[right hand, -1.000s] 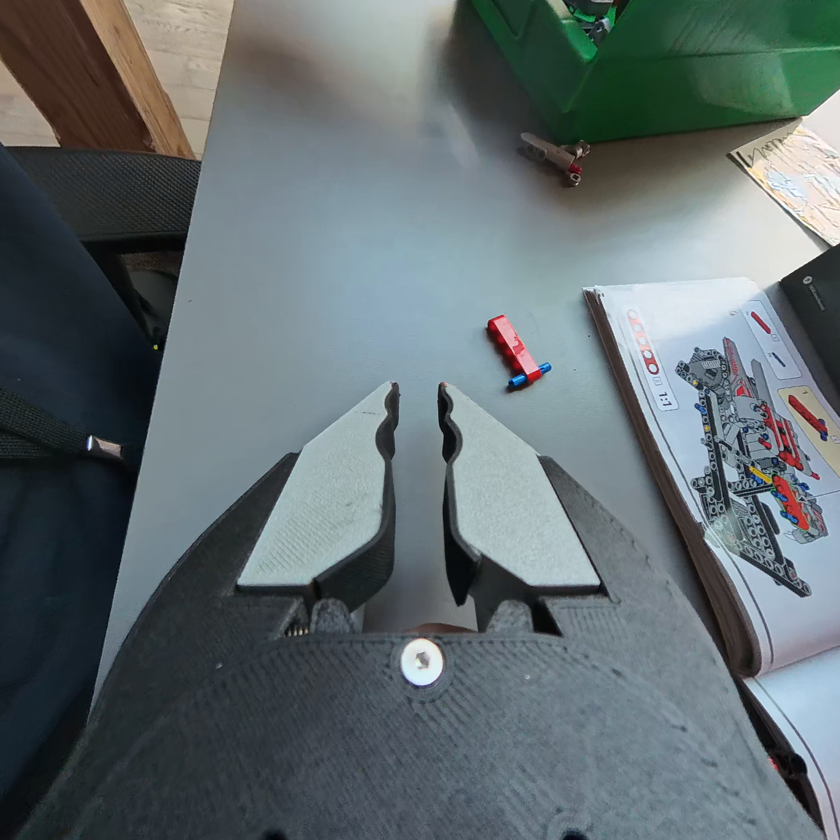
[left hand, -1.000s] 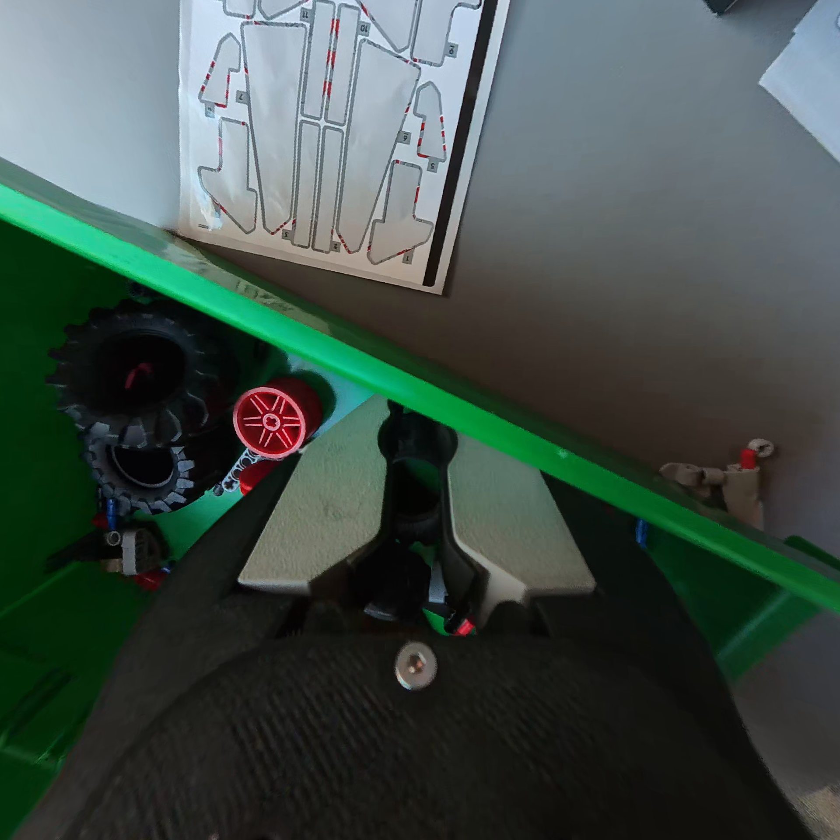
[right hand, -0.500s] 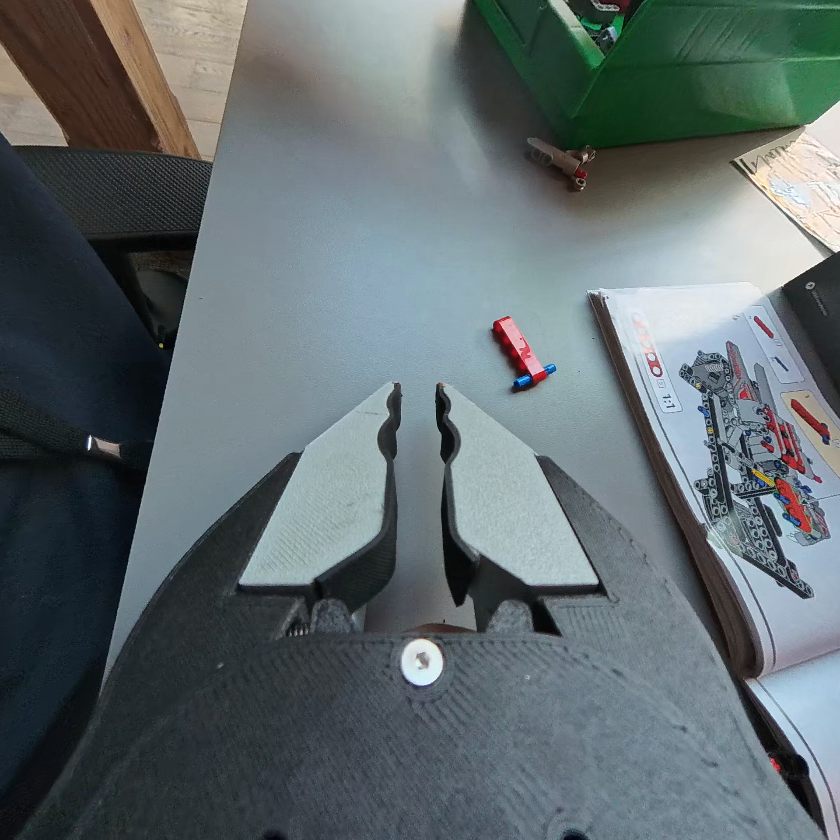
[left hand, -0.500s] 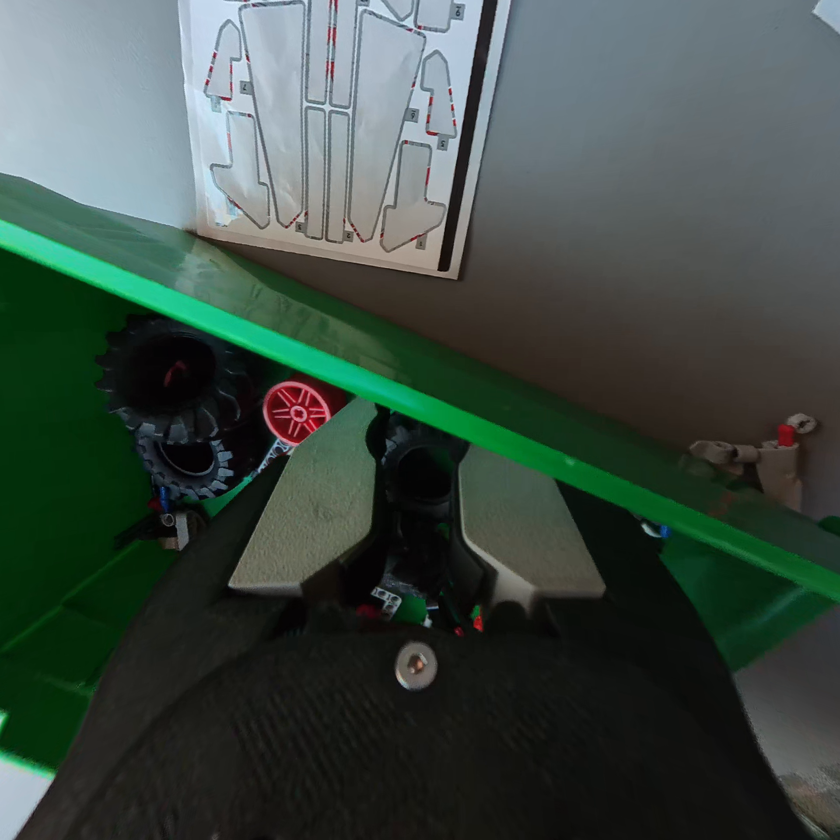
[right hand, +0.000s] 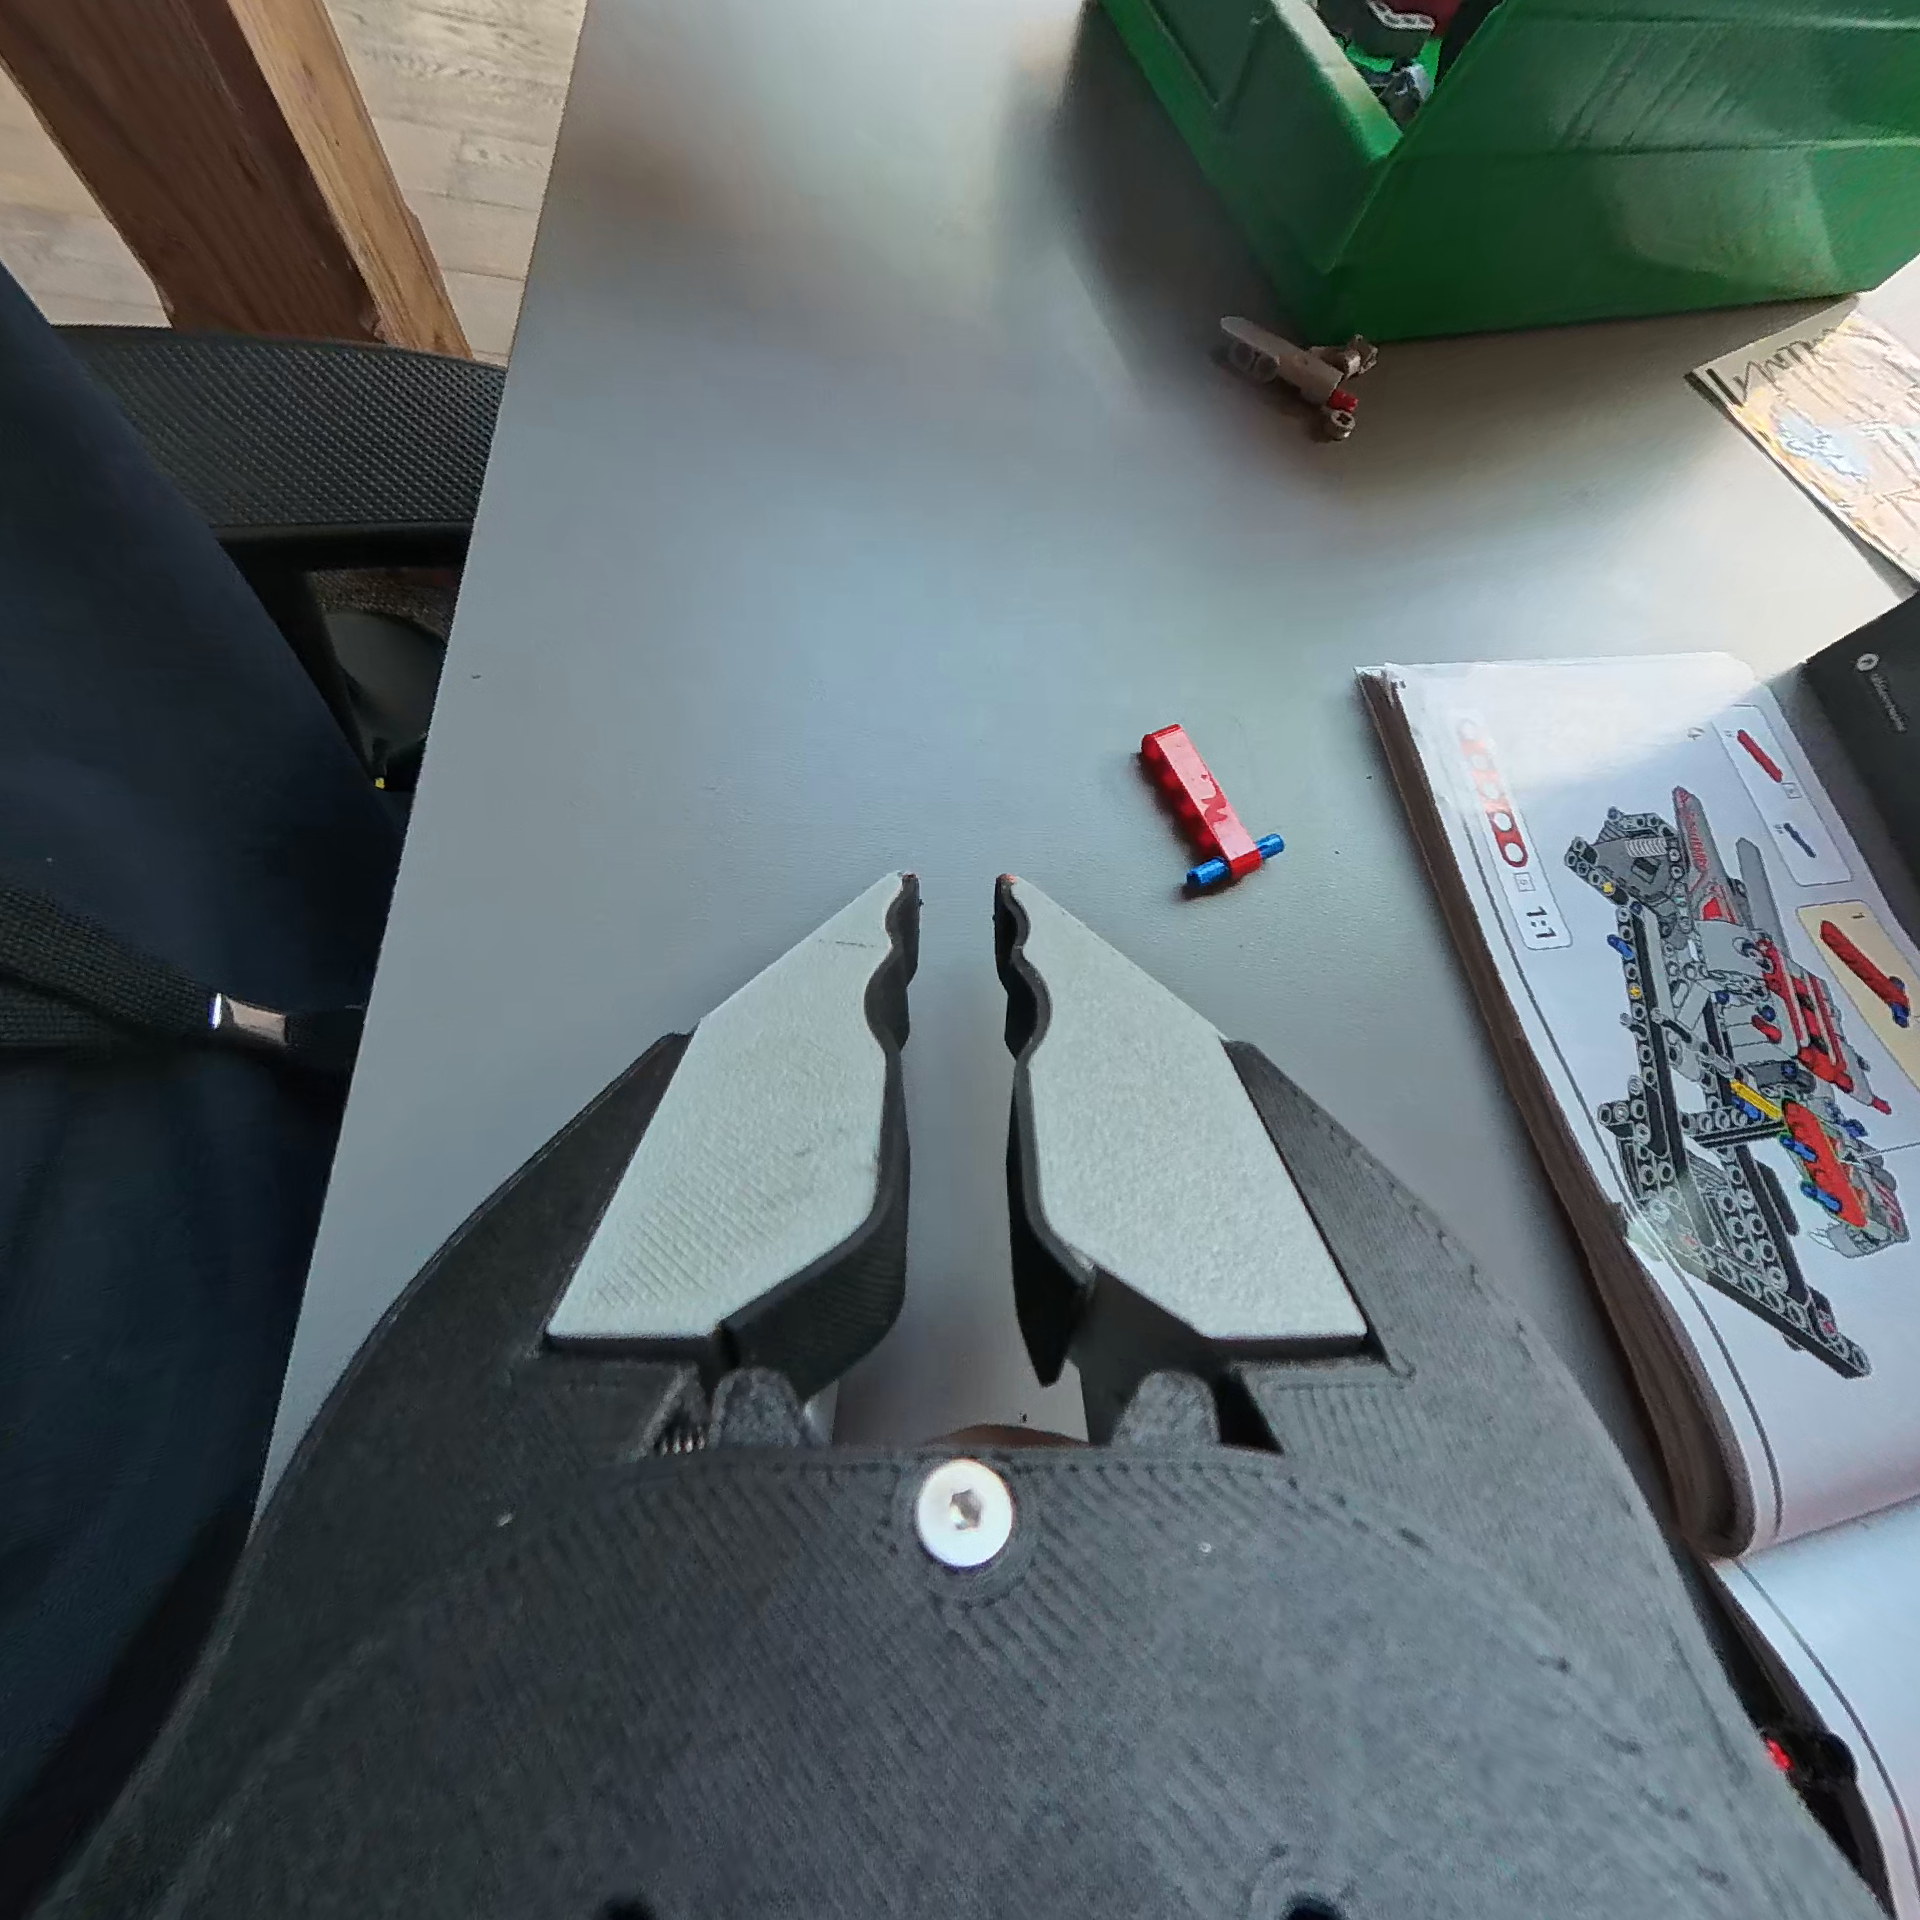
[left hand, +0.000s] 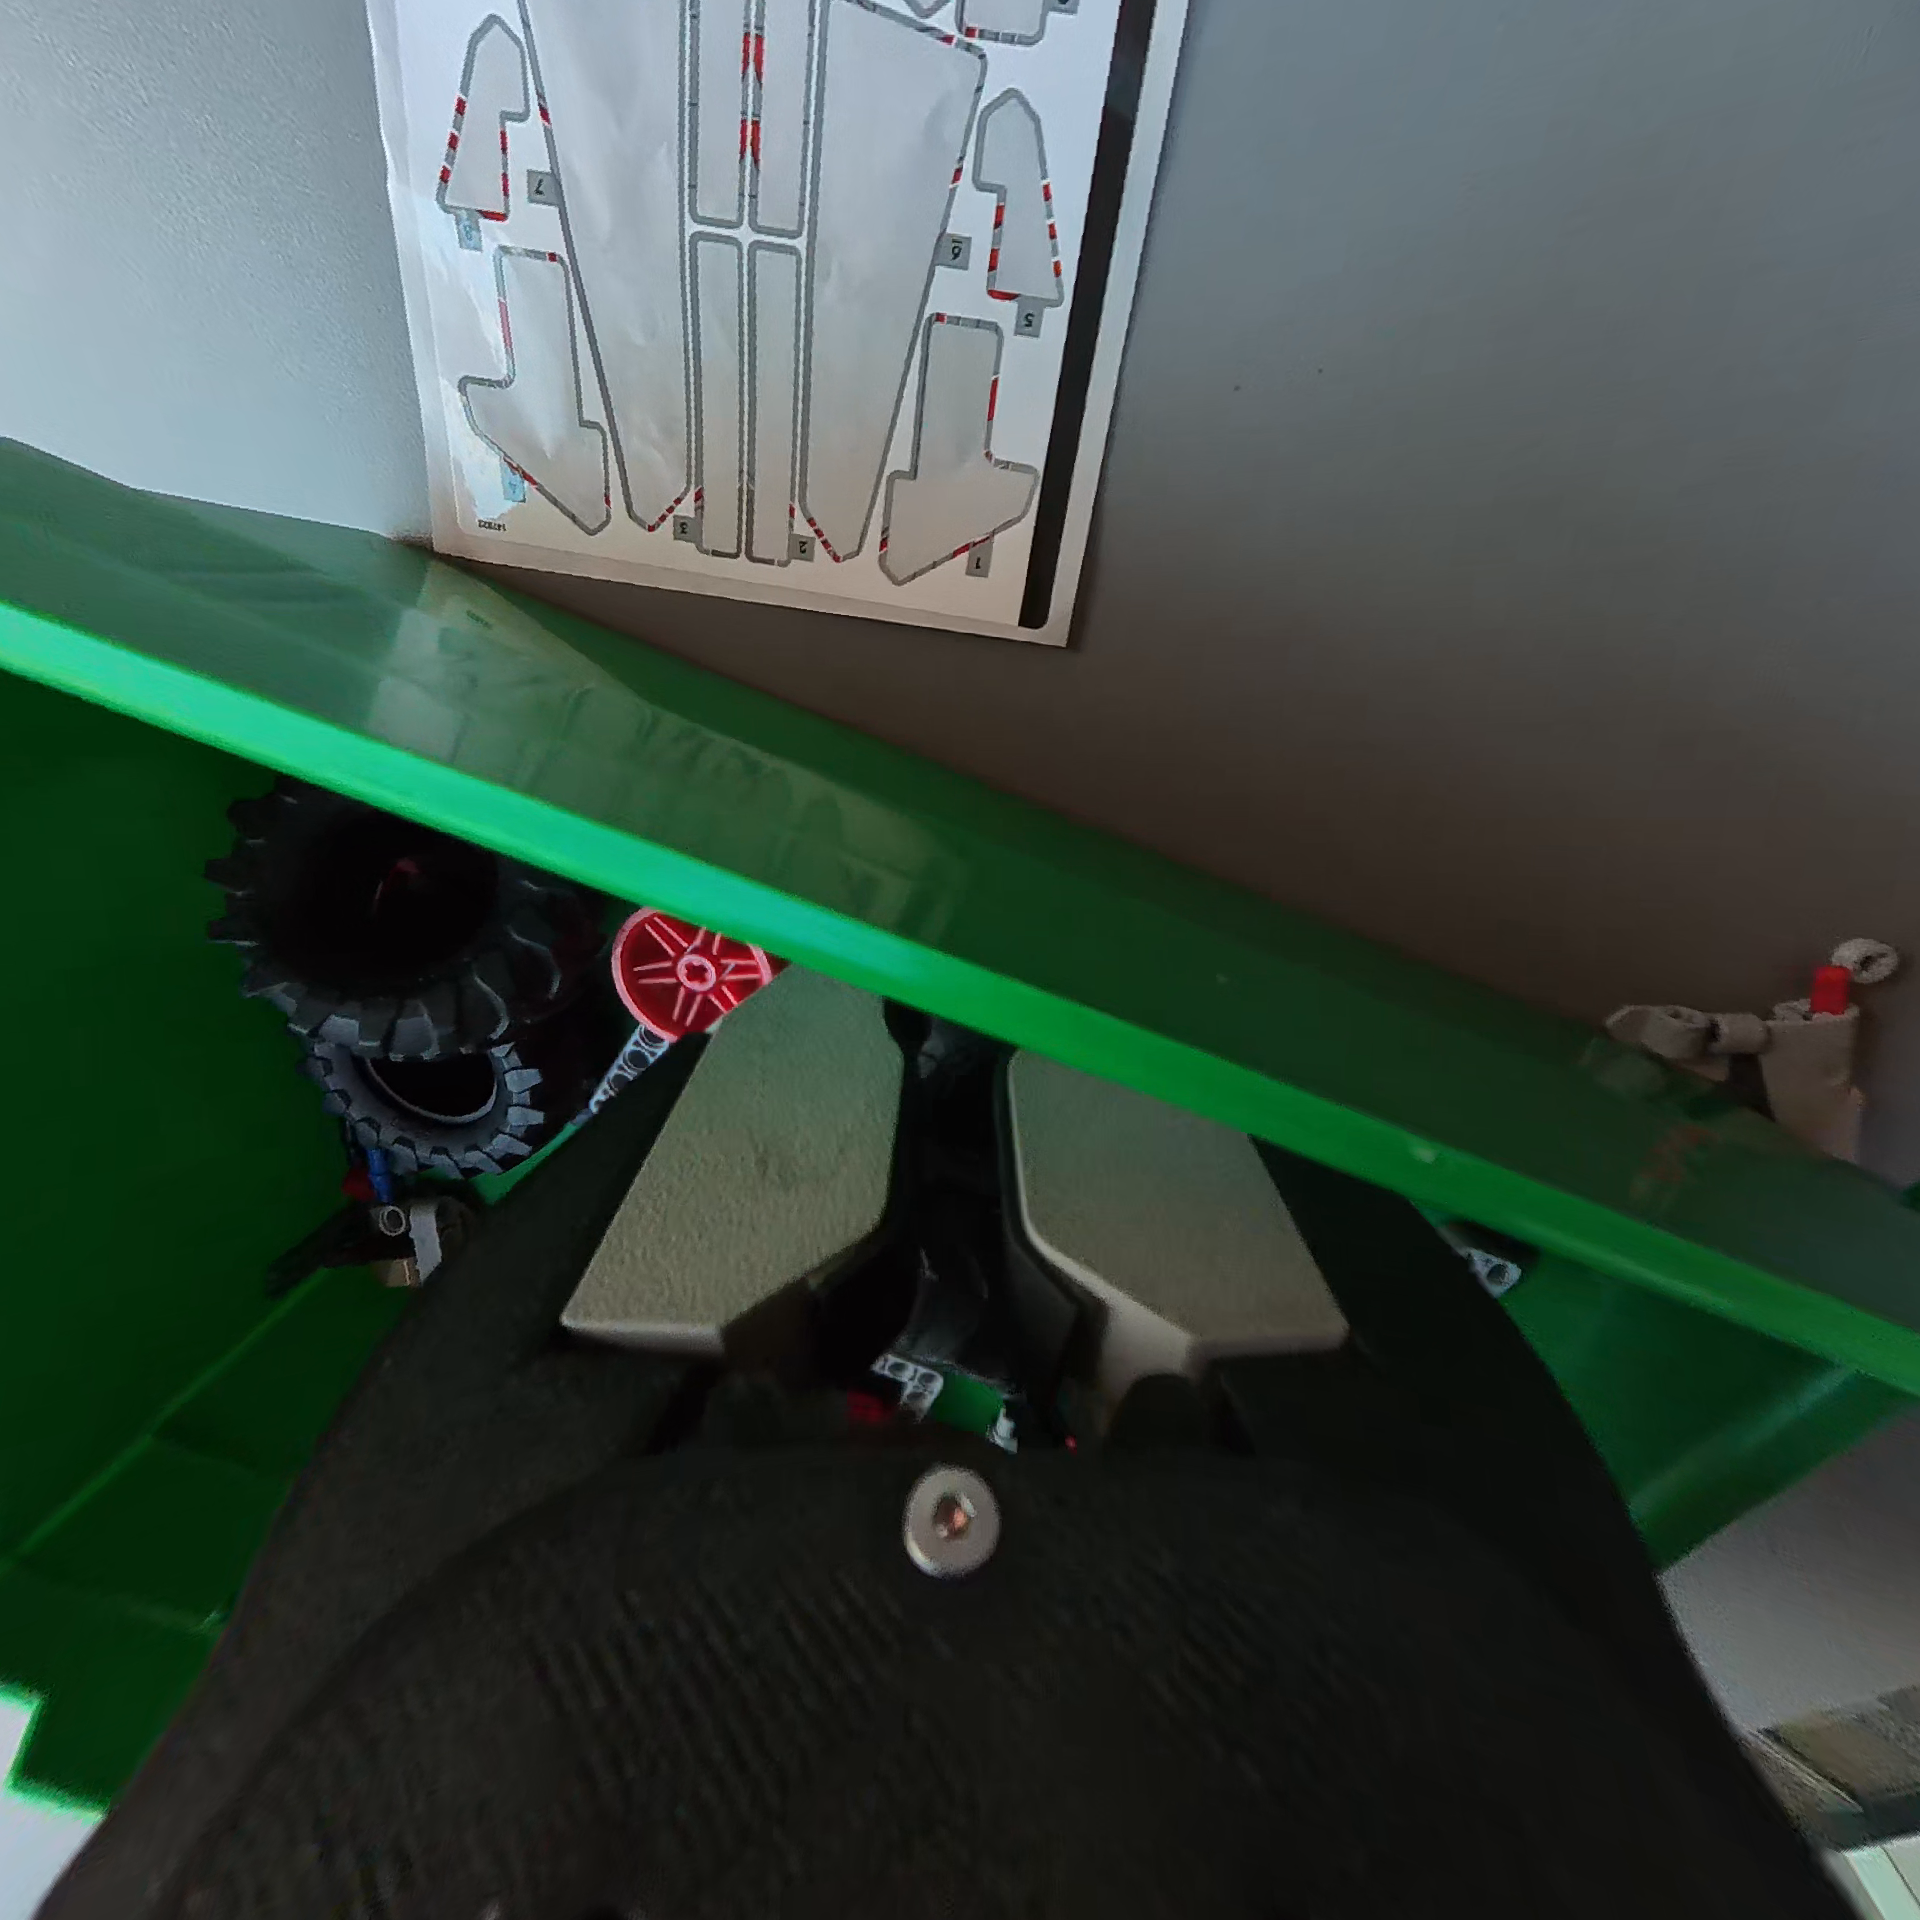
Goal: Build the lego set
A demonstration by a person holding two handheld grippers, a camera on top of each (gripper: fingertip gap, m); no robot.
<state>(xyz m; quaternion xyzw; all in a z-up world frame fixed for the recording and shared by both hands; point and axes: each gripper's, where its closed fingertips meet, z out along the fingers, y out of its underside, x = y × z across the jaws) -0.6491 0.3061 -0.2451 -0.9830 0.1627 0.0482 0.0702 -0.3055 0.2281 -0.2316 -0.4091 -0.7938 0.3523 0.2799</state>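
Note:
In the left wrist view my left gripper [left hand: 948, 1039] is down inside the green bin [left hand: 727, 894]. Its jaws are nearly closed on a black lego part [left hand: 940, 1132]. The bin rim hides the fingertips. Two black tyres [left hand: 364, 935] and a red wheel hub [left hand: 686, 971] lie in the bin to its left. In the right wrist view my right gripper [right hand: 956, 883] hovers over the grey table [right hand: 831, 520], slightly open and empty. A red beam with a blue pin [right hand: 1195, 805] lies just ahead to its right.
A small grey assembly lies by the bin's outer wall [right hand: 1299, 369], and it also shows in the left wrist view [left hand: 1766, 1049]. An open instruction booklet [right hand: 1662, 1039] lies at the right. A sticker sheet [left hand: 748, 291] lies beyond the bin. A black chair [right hand: 260, 436] stands off the table's left edge. Spacing between my two grippers at the tips: around 35 cm. From my left tips it is roughly 5 cm to the red wheel hub [left hand: 686, 971]; from my right, 40 cm.
My left gripper's jaws have narrowed on the black part, and the bin rim now covers its fingertips. The right gripper has barely shifted.

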